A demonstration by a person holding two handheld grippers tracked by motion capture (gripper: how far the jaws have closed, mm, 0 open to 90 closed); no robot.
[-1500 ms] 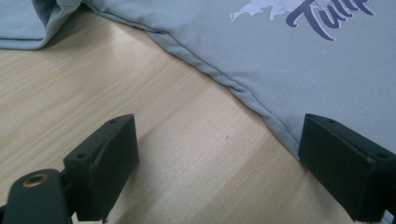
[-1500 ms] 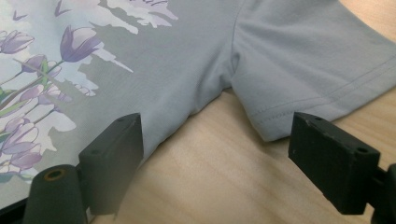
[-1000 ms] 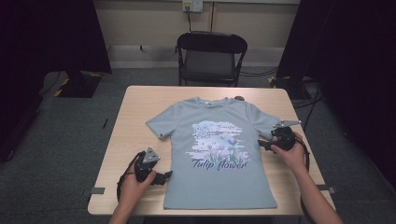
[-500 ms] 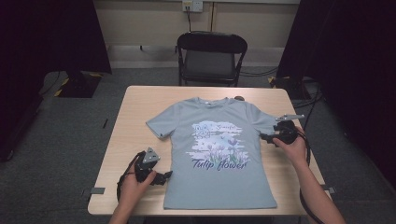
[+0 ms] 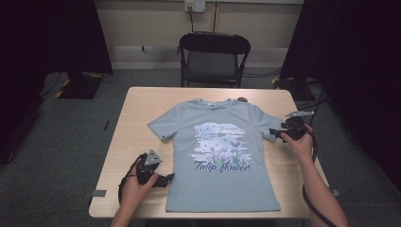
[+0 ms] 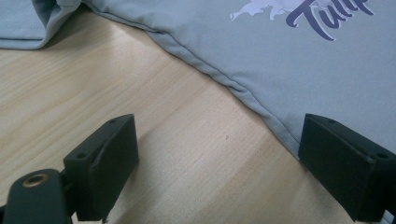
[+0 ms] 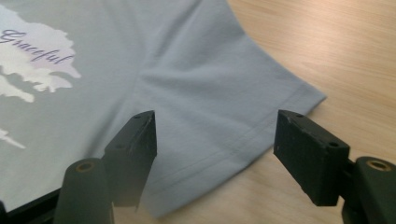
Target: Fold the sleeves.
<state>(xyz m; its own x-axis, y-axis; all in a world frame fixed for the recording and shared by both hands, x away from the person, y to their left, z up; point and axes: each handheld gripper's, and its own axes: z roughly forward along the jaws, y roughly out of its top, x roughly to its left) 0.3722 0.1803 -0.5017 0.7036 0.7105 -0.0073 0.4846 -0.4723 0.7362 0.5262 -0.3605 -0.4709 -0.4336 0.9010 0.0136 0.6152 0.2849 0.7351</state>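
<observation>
1. Across the middle of the high view lies a light blue-grey t-shirt (image 5: 222,156), soft knit, flat and face up on the pale wooden table (image 5: 137,109).
2. Its long axis runs from collar at the upper frame to hem at the lower frame; the stitched hems show fine ribbed seams.
3. At centre right, the right gripper (image 5: 274,132) points at the sleeve; its black blocky jaws, which have just been closing, stand apart astride the sleeve hem without pressing it.
4. At lower left, the left gripper (image 5: 166,180) rests by the shirt's side seam, jaws spread wide over bare wood.
</observation>
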